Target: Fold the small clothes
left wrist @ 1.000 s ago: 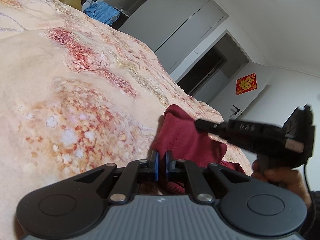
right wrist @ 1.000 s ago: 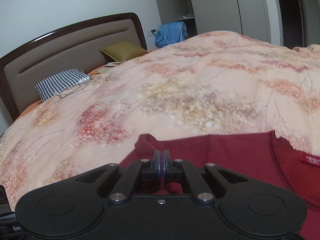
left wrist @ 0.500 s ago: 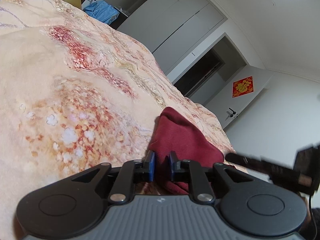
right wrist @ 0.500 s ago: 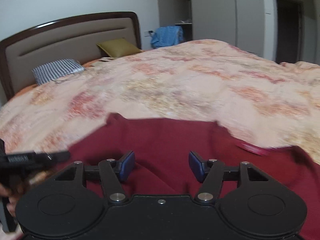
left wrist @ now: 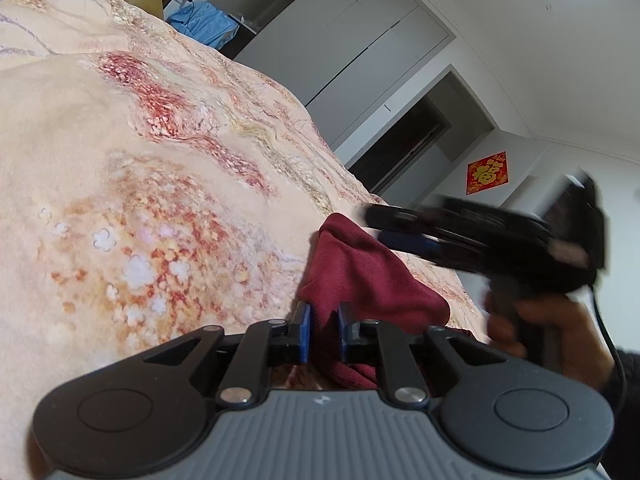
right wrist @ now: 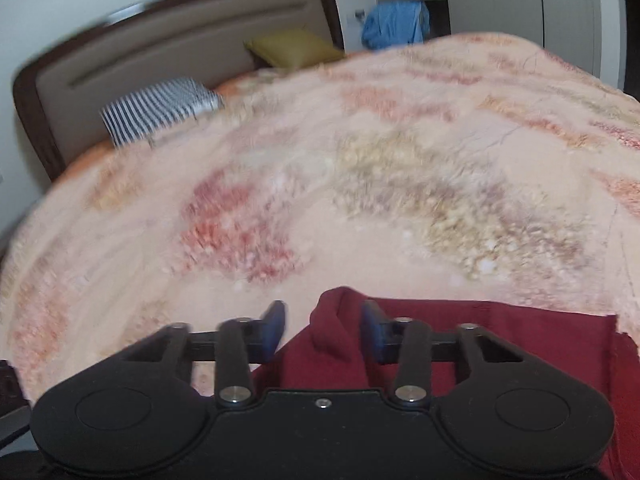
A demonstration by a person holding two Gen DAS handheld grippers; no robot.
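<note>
Left hand-held gripper (left wrist: 323,332) now eased narrowly apart around the maroon garment's (left wrist: 360,280) edge on the bed (left wrist: 140,184). Right hand-held gripper (right wrist: 323,328), let go a moment ago, wide, straddling a raised fold: regrasp likely next.

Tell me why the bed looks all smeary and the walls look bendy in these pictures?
Right wrist view: the flowery blanket and striped pillow are smeared by motion blur. Left wrist view: the blanket is sharp, only the right gripper is blurred. Both views: the fisheye lens curves straight edges, such as the headboard.
</note>
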